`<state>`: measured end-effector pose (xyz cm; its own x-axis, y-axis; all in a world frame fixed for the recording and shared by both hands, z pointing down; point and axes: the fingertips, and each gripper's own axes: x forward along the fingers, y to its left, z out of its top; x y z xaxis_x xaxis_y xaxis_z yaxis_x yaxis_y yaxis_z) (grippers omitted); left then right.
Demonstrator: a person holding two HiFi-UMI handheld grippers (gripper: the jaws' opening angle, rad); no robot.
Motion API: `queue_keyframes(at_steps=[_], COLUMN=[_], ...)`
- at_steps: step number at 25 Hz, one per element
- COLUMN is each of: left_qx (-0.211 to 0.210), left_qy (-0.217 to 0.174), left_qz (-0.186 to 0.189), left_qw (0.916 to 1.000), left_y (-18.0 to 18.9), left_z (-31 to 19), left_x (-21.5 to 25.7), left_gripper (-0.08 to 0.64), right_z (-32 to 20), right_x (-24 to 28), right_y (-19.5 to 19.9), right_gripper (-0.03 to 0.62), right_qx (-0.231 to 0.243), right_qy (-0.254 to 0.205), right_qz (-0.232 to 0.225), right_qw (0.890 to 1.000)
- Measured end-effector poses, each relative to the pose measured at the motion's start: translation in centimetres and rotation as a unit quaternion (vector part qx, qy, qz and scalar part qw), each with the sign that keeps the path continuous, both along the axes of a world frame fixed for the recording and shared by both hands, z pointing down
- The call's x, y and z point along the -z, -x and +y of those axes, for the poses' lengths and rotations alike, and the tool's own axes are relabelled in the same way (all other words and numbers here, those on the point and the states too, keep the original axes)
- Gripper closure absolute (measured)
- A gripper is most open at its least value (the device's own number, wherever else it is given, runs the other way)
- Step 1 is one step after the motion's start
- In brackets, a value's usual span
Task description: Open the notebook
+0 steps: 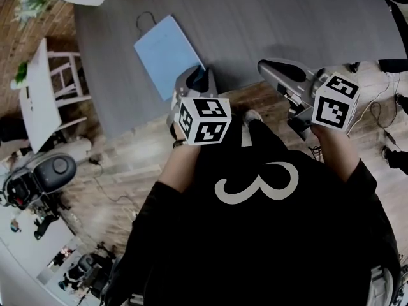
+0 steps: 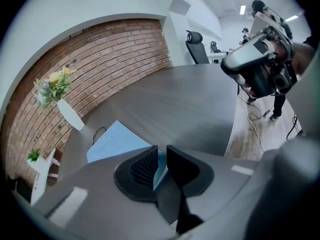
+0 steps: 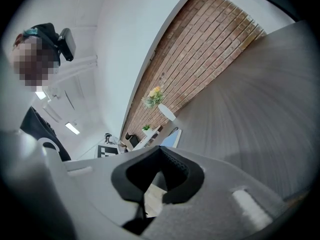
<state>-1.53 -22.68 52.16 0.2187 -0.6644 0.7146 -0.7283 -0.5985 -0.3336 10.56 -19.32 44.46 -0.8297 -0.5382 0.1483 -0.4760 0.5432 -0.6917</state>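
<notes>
The blue notebook [image 1: 167, 48] lies flat on the grey worktop [image 1: 274, 18], its near corner pinched in the left claw [image 2: 161, 153]. The right claw [image 3: 161, 150] is clenched on nothing, off to the side. With so thin a hold, the corner may slip out, or the whole notebook may drag.

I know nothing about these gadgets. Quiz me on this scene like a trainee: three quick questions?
1. True or false: the blue notebook lies on the wooden floor.
2. Which has the notebook's corner between its jaws? A the left hand-held gripper; B the right hand-held gripper; C neither.
3. Fill in: the white vase holds ____.
Key: 1 false, it lies on the grey table; 2 A; 3 flowers.
</notes>
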Motion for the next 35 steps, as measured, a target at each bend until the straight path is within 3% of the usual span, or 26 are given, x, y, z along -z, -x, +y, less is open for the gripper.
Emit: queue_keyframes(at_steps=[12,18,22,28,35], left_qx=[0.010,0.045,0.067,0.123,0.194], left_qy=[-0.022,-0.024,-0.035,-0.034,-0.050], left_qz=[0.017,0.086,0.112,0.181,0.243], left_qw=[0.9996,0.9950,0.9908,0.9752,0.9490], left_y=[0.3,1.4,2.4,4.3,8.1], left_z=[-0.3,-0.3,0.0,1.2,2.3], left_x=[3.4,6.0,7.5,9.5,11.7], left_gripper=[0.523,0.525,0.526,0.529,0.529], right_z=[0.0,-0.3,-0.3,-0.1,-0.3], right_x=[2.3,4.0,4.9,6.5,8.2], right_y=[0.1,0.8,1.5,2.3,4.2], right_gripper=[0.592,0.592,0.592,0.592,0.592], right_qx=[0.006,0.017,0.030,0.050,0.078], right_qy=[-0.014,-0.026,-0.035,-0.051,-0.065], right_qz=[-0.009,-0.013,-0.019,-0.029,-0.049], right_qw=[1.000,0.999,0.999,0.997,0.994])
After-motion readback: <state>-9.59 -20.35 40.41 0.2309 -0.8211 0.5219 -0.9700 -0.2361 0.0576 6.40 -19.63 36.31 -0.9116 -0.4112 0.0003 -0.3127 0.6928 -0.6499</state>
